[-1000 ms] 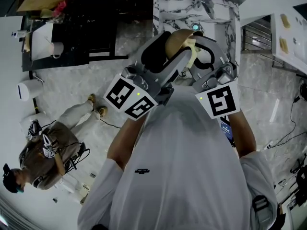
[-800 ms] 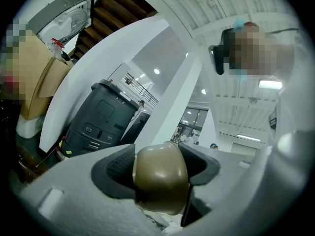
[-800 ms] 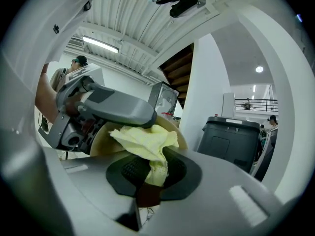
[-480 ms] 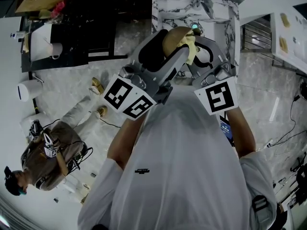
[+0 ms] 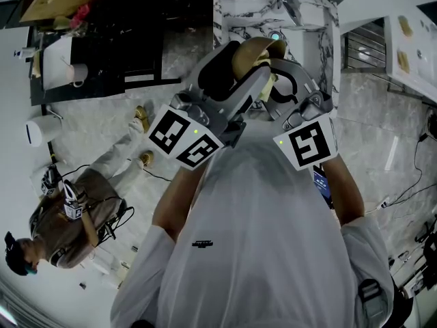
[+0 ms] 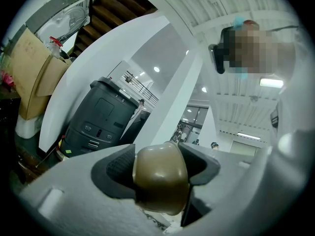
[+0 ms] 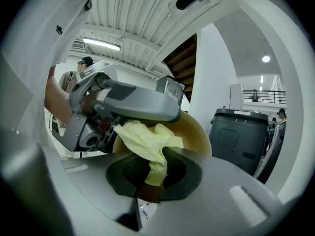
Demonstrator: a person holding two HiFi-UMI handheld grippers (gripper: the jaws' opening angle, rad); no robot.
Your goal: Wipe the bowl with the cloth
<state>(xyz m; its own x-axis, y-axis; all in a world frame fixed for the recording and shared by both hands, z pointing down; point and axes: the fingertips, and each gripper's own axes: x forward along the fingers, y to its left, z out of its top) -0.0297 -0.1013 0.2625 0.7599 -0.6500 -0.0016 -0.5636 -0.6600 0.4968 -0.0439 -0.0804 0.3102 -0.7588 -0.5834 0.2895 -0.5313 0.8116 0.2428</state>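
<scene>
Bowl and cloth meet in mid-air: my left gripper (image 6: 158,165) is clamped on the rim of the brown bowl (image 6: 160,185), its edge pinched between both pads. My right gripper (image 7: 153,173) is closed on the yellow cloth (image 7: 147,139), whose bunched free end lies against the bowl's pale inner face just past my right jaw tips, directly under the left gripper's body. A marble-patterned counter (image 5: 246,12) lies beyond both tools.

Glossy, smooth brown bowl (image 6: 160,178); soft, woven yellow cloth (image 7: 147,141)
</scene>
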